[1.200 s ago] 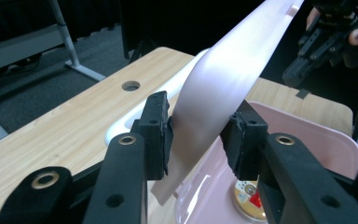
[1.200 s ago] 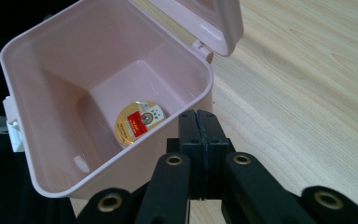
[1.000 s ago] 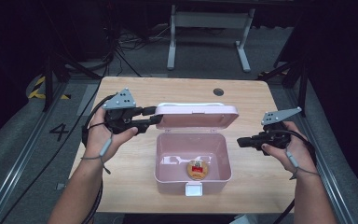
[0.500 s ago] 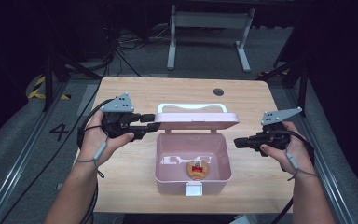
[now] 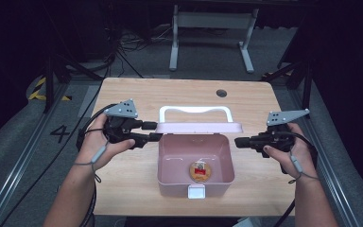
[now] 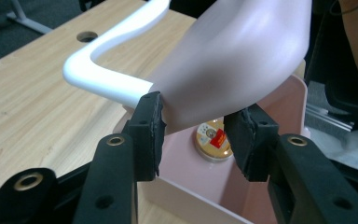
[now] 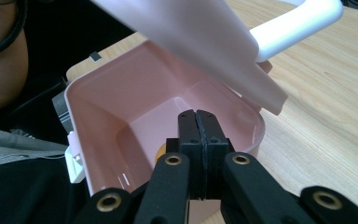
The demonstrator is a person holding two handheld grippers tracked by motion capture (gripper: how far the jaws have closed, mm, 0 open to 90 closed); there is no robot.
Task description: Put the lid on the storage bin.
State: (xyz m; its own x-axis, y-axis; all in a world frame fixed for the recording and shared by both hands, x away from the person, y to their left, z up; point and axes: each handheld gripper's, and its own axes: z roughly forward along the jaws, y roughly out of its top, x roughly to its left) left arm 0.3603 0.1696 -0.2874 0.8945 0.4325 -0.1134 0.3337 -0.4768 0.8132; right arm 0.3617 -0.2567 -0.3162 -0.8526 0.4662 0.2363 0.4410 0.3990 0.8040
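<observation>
A pink lunch box (image 5: 170, 163) stands open at the table's middle, with a round tin (image 5: 199, 171) bearing a red label on its floor. Its lid (image 5: 198, 127) is tilted up over the back edge, white handle (image 5: 194, 110) on top. My left gripper (image 5: 158, 131) reaches in level from the left around the lid's left corner (image 6: 223, 60). Its jaws have just been opening: the corner lies between them, with one pad (image 6: 151, 126) against it and the other slightly off. My right gripper (image 5: 238, 141) is shut on nothing, its tips (image 7: 197, 114) by the box's right wall.
A white latch (image 5: 196, 191) hangs on the box's front wall. The wooden table (image 5: 132, 189) has a round cable hole (image 5: 221, 92) at the back right. A white frame (image 5: 212, 21) stands on the floor beyond, and cables trail from both grippers.
The lid has swung up from lying back, bringing its white handle into sight. The left gripper's jaws stand wider around the lid's corner. The right gripper has barely shifted.
</observation>
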